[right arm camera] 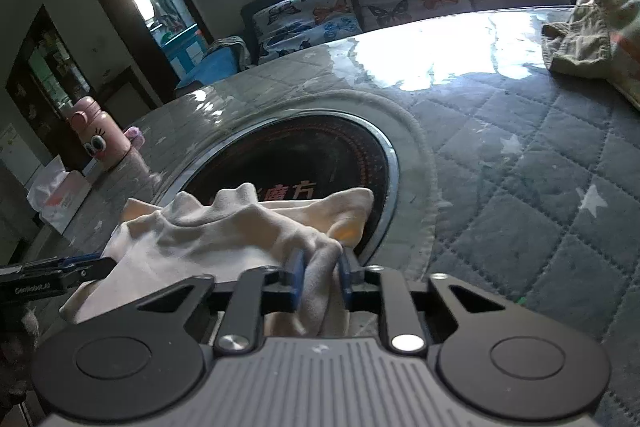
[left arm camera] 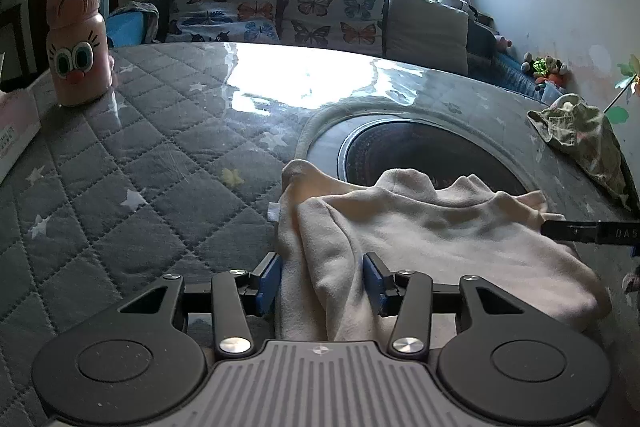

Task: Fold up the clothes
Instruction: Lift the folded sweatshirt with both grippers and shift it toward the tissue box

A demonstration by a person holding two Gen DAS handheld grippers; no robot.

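Observation:
A cream garment (left arm camera: 440, 235) lies bunched on the grey quilted table cover (left arm camera: 140, 167), partly over a round dark glass inset (left arm camera: 420, 151). My left gripper (left arm camera: 323, 277) has a thick fold of the garment's near left edge filling the gap between its blue pads, and both pads touch the cloth. In the right wrist view my right gripper (right arm camera: 320, 277) is shut tight on a gathered bit of the same garment (right arm camera: 208, 231) at its near right corner. A finger of each gripper shows in the other view: the right one's fingertip (left arm camera: 592, 233) and the left one's fingertip (right arm camera: 60, 273).
A pink bottle with cartoon eyes (left arm camera: 76, 43) stands at the table's far left beside a tissue box (left arm camera: 12, 135). An olive patterned garment (left arm camera: 580, 139) lies crumpled at the right edge. A sofa with butterfly cushions (left arm camera: 320, 11) runs behind the table under the window.

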